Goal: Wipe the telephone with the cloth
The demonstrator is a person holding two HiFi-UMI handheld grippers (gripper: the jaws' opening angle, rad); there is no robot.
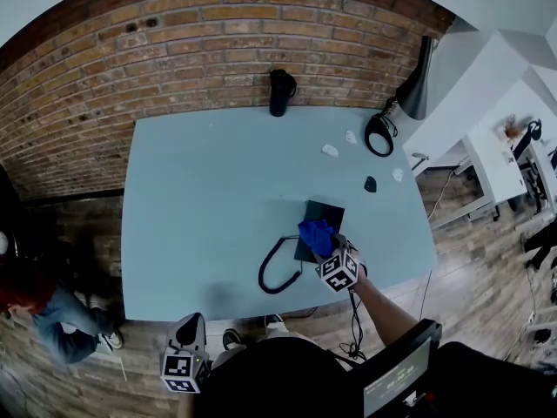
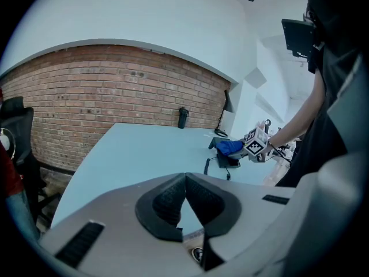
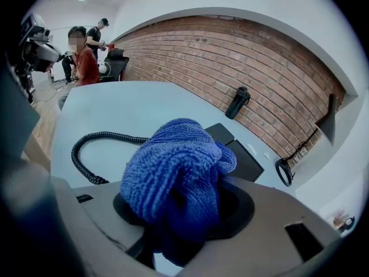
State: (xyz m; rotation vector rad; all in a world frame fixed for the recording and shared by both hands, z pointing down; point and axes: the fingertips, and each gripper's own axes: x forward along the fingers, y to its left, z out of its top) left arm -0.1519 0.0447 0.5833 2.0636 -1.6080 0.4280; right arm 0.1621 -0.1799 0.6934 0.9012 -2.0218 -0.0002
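A black telephone (image 1: 320, 221) lies on the pale blue table (image 1: 209, 198), its coiled cord (image 1: 277, 273) looping toward the near edge. My right gripper (image 1: 329, 252) is shut on a bunched blue cloth (image 1: 317, 236), which rests on the telephone's near part. In the right gripper view the cloth (image 3: 176, 180) fills the jaws, with the telephone (image 3: 239, 153) and cord (image 3: 95, 149) behind it. My left gripper (image 1: 190, 338) hangs below the table's near edge, away from the telephone; its pads (image 2: 199, 199) meet at the tips with nothing between them. The left gripper view shows the cloth (image 2: 229, 146) far off.
A dark bottle (image 1: 280, 91) stands at the table's far edge by the brick wall. A black lamp (image 1: 416, 85) with a round base (image 1: 379, 134) sits at the far right corner. Small white scraps (image 1: 331, 151) and a dark small object (image 1: 370, 184) lie to the right. A person (image 1: 43, 307) sits left.
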